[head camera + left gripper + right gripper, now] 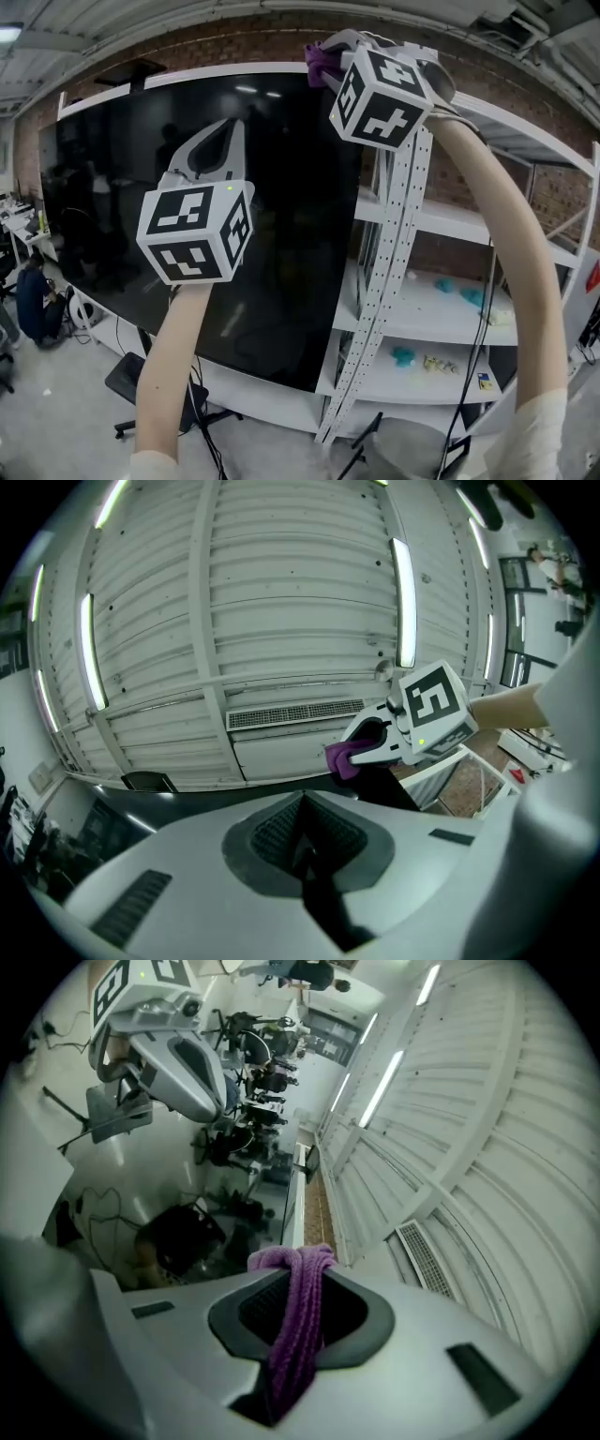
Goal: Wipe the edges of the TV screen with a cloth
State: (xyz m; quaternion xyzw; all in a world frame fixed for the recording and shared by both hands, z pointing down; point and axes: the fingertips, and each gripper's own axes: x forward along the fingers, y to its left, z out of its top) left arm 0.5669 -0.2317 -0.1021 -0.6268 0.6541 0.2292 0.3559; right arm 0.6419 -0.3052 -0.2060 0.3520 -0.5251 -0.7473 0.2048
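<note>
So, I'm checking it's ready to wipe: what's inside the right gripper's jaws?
A purple cloth is clamped in the right gripper, up by the top edge of the TV. The part deeper between the jaws is covered.

Purple cloth [296, 1326], black TV screen [291, 253] with white edge, black-and-white marker cubes [195, 234], red-brown brick wall [225, 42]

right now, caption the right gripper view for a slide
Right gripper pinching a purple cloth at the TV screen top edge
</note>
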